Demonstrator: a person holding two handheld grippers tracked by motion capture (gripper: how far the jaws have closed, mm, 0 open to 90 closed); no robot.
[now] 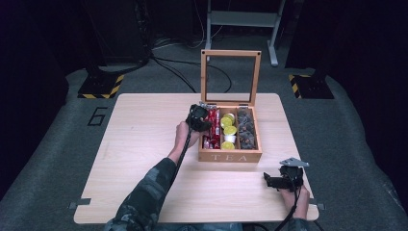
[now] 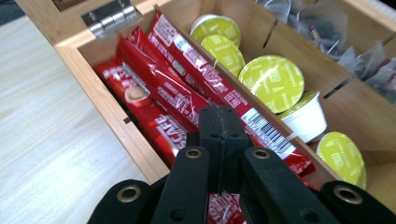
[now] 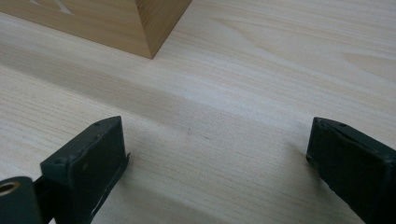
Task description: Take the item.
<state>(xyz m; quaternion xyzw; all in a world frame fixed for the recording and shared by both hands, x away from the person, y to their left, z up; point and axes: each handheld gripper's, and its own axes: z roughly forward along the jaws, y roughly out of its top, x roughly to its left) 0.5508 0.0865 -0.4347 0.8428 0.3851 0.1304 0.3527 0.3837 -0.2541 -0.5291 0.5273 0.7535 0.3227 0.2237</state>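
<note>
Glossy red sachets (image 2: 163, 88), bamboo box (image 2: 112, 112)

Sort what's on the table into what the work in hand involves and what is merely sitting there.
In the job:
- left gripper, jaws shut over the red sachets; whether one is pinched I cannot tell
- wooden tea box, lid up

Just there:
- yellow-lidded capsules
- grey tea bags
- right gripper, open over bare table
</note>
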